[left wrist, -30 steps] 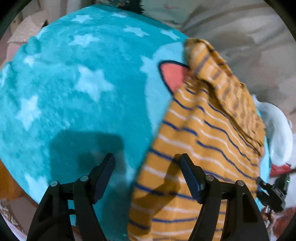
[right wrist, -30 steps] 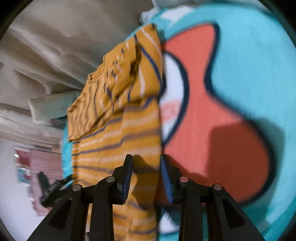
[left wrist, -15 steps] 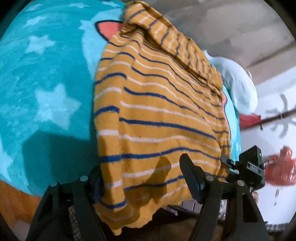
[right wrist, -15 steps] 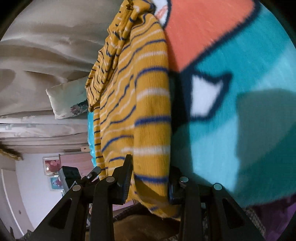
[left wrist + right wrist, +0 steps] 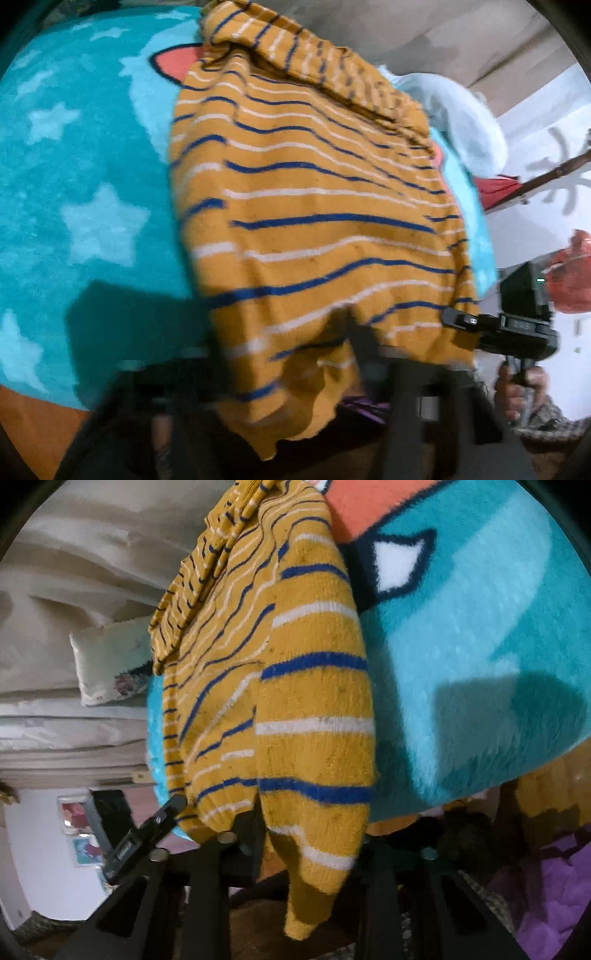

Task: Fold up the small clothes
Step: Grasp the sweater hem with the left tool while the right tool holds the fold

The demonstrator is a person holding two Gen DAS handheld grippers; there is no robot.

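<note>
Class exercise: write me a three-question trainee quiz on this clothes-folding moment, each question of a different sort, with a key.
1. True or false: the sweater is plain white.
2. The blanket under it shows: A) stars B) flowers C) checks.
3. Which end of the sweater do the left gripper and right gripper clamp?

Key: 1 false, it is mustard with blue and white stripes; 2 A; 3 its near hem, one corner each.

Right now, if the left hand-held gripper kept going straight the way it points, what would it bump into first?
The striped yellow garment: the left hand-held gripper is already closed on its lower edge. Beyond that cloth lies the teal star blanket, though depth is hard to judge here.
</note>
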